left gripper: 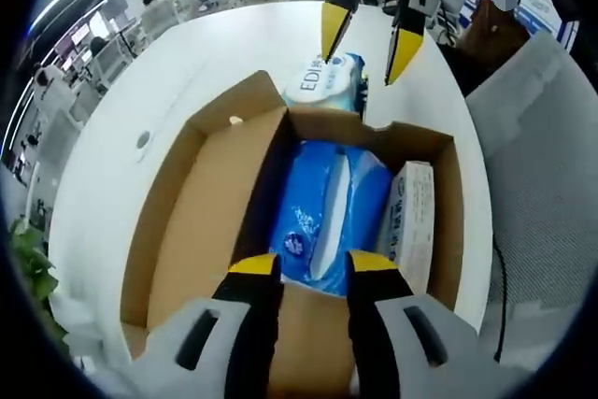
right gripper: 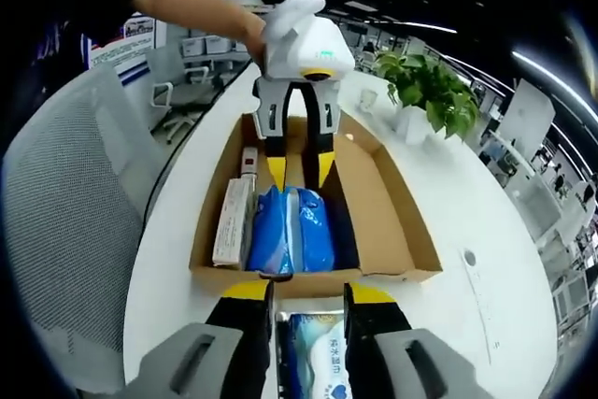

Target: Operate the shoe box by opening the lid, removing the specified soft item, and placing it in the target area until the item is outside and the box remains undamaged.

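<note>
The cardboard shoe box [left gripper: 187, 231] [right gripper: 388, 212] lies open on the white table, its lid folded flat to one side. Inside rests a blue soft pack [left gripper: 322, 217] [right gripper: 294, 231], beside a slim white carton [left gripper: 411, 221] [right gripper: 234, 221]. My left gripper [left gripper: 313, 268] [right gripper: 301, 171] stands open just above the blue pack's near end, nothing between its jaws. Outside the box, past its far wall, lies a white-and-blue wipes pack [left gripper: 327, 81] [right gripper: 313, 352]. My right gripper [right gripper: 308, 294] [left gripper: 363, 39] hovers open over that pack, its jaws on either side of it.
The white table [left gripper: 121, 109] [right gripper: 495, 231] has a curved edge. A grey mesh chair [left gripper: 542, 165] [right gripper: 65, 221] stands next to it. A potted plant [right gripper: 430, 91] sits at the far end, and office desks lie beyond. A person's hand [right gripper: 248, 30] holds the left gripper.
</note>
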Demonstrator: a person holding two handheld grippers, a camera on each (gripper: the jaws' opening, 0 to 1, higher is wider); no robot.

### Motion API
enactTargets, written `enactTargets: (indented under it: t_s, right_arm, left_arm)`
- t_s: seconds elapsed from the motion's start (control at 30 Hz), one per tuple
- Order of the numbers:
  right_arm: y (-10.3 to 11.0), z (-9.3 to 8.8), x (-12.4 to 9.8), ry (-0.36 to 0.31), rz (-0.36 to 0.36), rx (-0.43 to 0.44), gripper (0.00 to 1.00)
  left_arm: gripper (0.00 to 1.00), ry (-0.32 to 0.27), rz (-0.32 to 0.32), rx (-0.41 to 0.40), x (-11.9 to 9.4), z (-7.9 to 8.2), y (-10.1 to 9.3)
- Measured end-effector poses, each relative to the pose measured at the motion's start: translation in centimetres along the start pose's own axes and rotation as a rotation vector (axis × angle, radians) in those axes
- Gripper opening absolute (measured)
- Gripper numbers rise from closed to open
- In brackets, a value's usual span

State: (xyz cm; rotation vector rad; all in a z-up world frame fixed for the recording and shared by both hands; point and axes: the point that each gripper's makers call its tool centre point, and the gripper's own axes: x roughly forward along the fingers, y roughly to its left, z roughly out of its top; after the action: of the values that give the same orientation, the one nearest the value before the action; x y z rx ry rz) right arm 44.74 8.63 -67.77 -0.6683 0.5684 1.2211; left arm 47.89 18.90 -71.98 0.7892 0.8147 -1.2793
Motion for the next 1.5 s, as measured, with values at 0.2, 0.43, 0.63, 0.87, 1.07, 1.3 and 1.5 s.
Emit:
enactTargets:
  t_s: [0.2,0.43,0.63,0.87,1.07,1.3,1.5]
  right_arm:
    - [0.4,0.8,1.6,-0.005,0.012,-0.008,0.24]
    - [0.4,0.7,3.5,0.035,-0.001,-0.046,0.23]
    - [-0.2,0.5,4.8,0.077,-0.028,-0.065,0.21]
    - [-0.5,0.3,6.5,0.126,-0.039,-0.086,0.2]
    - [-0.7,-0.2,8.1,0.189,-0.059,-0.094,0.16]
    - [-1.1,-0.7,8.9,0.232,-0.085,-0.078,0.12]
    - [-1.7,-1.0,9.1,0.245,-0.115,-0.082,0.04]
  left_arm:
    - [0.24,-0.001,0.014,-0.001,0.3,-0.5,0.0]
    - [0.23,-0.028,0.057,-0.021,0.7,-0.5,0.5]
    - [0.22,-0.034,0.072,-0.021,0.9,-0.5,0.6]
    - [0.19,-0.017,0.079,0.009,1.5,-0.7,0.6]
    - [0.14,-0.016,0.091,0.022,1.9,-0.6,0.7]
    - [0.08,-0.017,0.091,0.009,2.0,-0.7,1.0]
    - [0.04,-0.032,0.095,-0.008,1.9,-0.7,1.2]
